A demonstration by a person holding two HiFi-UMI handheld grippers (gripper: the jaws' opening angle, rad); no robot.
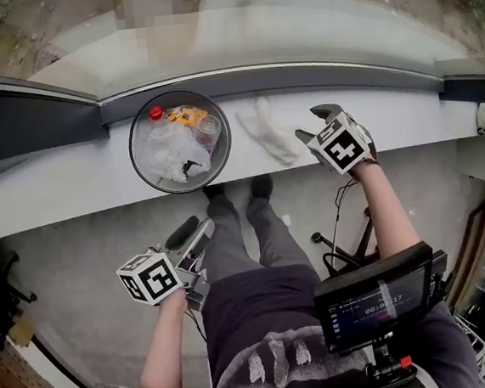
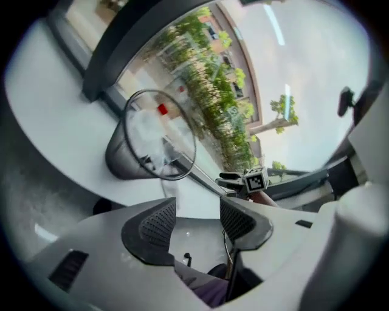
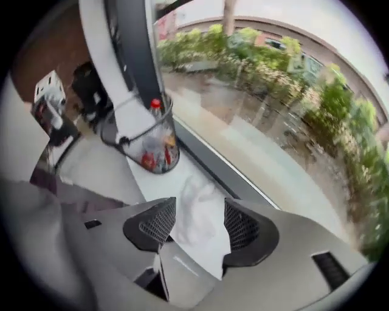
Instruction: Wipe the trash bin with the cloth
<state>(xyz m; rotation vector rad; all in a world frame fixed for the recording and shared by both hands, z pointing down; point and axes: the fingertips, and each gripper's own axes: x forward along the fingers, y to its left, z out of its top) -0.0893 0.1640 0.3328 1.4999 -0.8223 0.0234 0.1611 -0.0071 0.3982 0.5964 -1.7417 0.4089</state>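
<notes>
The bin (image 1: 132, 146) stands on the white ledge (image 1: 406, 122), the cloth (image 1: 268, 131) loose just beside it. Your right gripper (image 1: 313, 124) hangs over the cloth, jaws wide, holding nothing; pinch only a thin edge and it may slip. Your left gripper (image 1: 194, 236), also wide and empty, is well off, so the bin could tip.

A white worktop (image 1: 71, 184) is seen, with a white cloth (image 1: 266, 131) lying right of a dark mesh trash bin (image 1: 133, 148). Inside it, a red cap (image 1: 156, 113) and something seemingly yellow-orange (image 1: 186, 115) are shown. White cubes patterned with black square markers are carried by the left gripper (image 1: 191, 232) and right gripper (image 1: 314, 122).
</notes>
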